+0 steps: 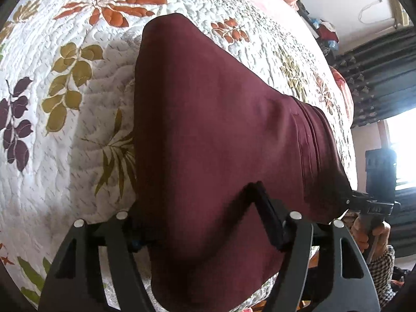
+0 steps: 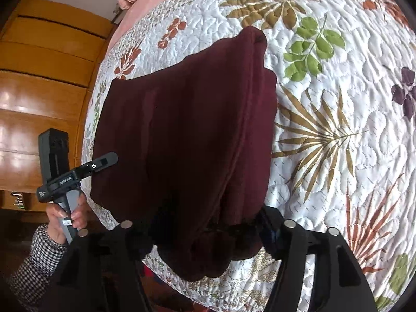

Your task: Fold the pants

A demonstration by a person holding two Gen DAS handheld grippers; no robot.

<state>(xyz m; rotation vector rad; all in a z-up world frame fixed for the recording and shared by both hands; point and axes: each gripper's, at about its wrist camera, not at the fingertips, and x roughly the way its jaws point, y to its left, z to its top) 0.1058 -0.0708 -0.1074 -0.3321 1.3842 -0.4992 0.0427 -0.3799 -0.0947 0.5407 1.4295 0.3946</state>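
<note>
Maroon cloth fills both wrist views: the pants lie folded into a thick, layered bundle on the quilted floral bedspread, their near edge hanging off the side of the bed towards both sets of tongs. Going by the stacked layers at the bundle's edge, I judge the folding far along — the step in hand looks like a last fold or a lift of the finished bundle. The left gripper straddles the near edge of the cloth, which runs between its jaws; these stand wide and one black pad lies against the fabric, but whether they actually pinch it I cannot tell. The right gripper sits likewise at its own corner, with the bunched hem between wide jaws, and there too the grip cannot be read. Next would come a firm hold on both corners and an even carry over the bundle, so that the layers do not slide apart. Both tongs point steeply down at the bed, side by side. Each is held from below by a hand on its handle, with a checked sleeve behind.
</note>
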